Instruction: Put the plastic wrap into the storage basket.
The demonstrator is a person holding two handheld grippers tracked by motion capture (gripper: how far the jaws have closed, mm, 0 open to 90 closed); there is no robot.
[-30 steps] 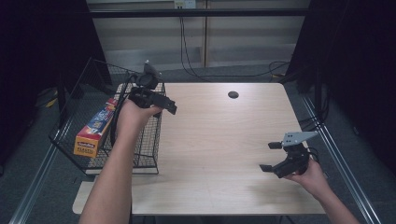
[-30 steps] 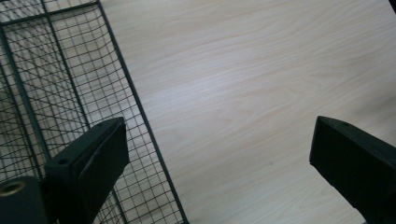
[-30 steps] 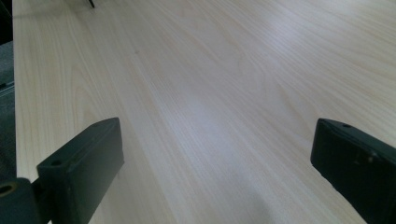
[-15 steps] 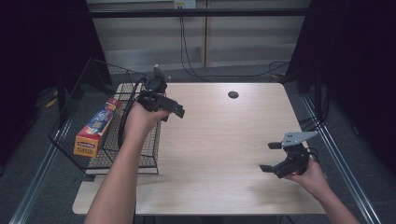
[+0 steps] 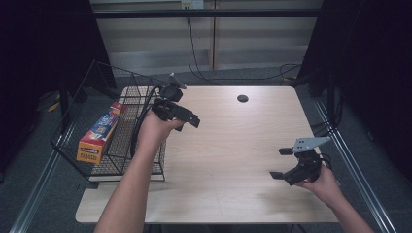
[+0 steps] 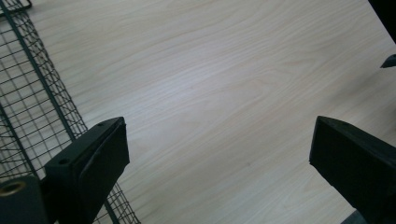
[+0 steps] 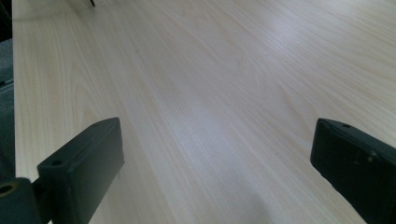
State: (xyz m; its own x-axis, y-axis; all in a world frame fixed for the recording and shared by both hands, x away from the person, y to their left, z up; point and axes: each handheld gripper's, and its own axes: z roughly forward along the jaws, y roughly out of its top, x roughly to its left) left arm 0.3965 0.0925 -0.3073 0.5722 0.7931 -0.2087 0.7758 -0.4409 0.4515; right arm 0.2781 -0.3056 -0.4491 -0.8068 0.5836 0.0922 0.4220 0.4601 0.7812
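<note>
My left gripper point(image 5: 187, 120) hangs wide open beside the black wire basket point(image 5: 82, 109); right gripper point(image 5: 281, 164) gapes near the pale wooden worktop's point(image 5: 233, 145) right edge.

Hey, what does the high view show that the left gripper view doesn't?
High view alone: the orange box lying in the wire basket, the person's forearms, the whole left gripper and the right gripper with its grey plate. Left gripper view alone: a close look between its own two black jaws, spread wide with nothing between them. Both share the pale wooden table and the basket's mesh.
</note>
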